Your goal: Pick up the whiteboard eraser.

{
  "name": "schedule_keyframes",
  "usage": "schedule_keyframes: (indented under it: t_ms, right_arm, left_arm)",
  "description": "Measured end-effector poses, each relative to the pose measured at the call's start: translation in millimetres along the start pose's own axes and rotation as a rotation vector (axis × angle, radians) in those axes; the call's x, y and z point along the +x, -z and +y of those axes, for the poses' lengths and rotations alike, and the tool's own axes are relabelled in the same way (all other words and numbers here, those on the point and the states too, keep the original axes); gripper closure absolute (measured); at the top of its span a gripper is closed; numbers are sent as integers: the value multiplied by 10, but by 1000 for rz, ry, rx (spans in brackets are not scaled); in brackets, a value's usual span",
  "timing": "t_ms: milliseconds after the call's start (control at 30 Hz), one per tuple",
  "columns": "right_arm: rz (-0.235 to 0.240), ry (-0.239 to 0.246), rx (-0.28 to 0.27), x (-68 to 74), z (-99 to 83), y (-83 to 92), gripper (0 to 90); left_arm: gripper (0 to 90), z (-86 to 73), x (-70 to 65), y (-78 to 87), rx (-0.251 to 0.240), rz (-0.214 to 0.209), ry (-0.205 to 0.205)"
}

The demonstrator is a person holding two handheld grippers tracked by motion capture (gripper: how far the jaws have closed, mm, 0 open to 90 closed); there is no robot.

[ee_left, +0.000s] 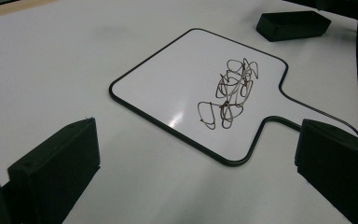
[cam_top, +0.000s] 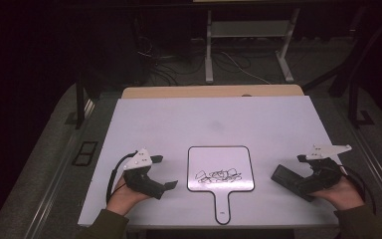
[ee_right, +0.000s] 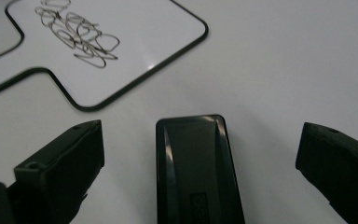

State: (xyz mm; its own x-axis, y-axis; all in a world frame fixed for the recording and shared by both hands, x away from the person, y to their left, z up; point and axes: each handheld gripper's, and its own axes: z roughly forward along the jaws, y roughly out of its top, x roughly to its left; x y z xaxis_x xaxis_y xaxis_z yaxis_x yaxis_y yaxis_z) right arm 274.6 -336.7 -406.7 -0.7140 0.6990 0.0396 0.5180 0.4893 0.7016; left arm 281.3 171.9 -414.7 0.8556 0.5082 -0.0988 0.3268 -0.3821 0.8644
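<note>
right claw [ee_right: 200, 154] wide, black eraser [ee_right: 196, 168] between its jaws, not gripped | left claw [ee_left: 191, 172] wide, empty | scribbled paddle whiteboard [cam_top: 221, 169] on table [cam_top: 179, 119] between claws | risk: off-centre closing could skid eraser or nudge whiteboard

Nothing legible — the small paddle-shaped whiteboard [cam_top: 220, 174] bears only a black scribble [ee_left: 228, 93], and the black rectangular eraser [ee_right: 196, 172] an unreadable embossed mark.

Bare table [cam_top: 169, 119] beyond the paddle whiteboard [cam_top: 221, 169] — black eraser [cam_top: 291, 180] between the right jaws.
</note>
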Motion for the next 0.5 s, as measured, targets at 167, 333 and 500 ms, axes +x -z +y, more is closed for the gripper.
schedule_keyframes:
  t_ms: [167, 333, 500]
  right_arm:
    - [-2, 14, 44, -6, -25, -16, 0]
    - [-3, 29, 87, 2, -40, -33, 0]
    - [-7, 27, 144, 1, -65, -59, 0]
  left_arm:
    - [0, -2, 2, 3, -2, -1, 2]
    - [0, -4, 4, 3, -2, -2, 4]
    - [0, -5, 4, 6, 1, -2, 2]
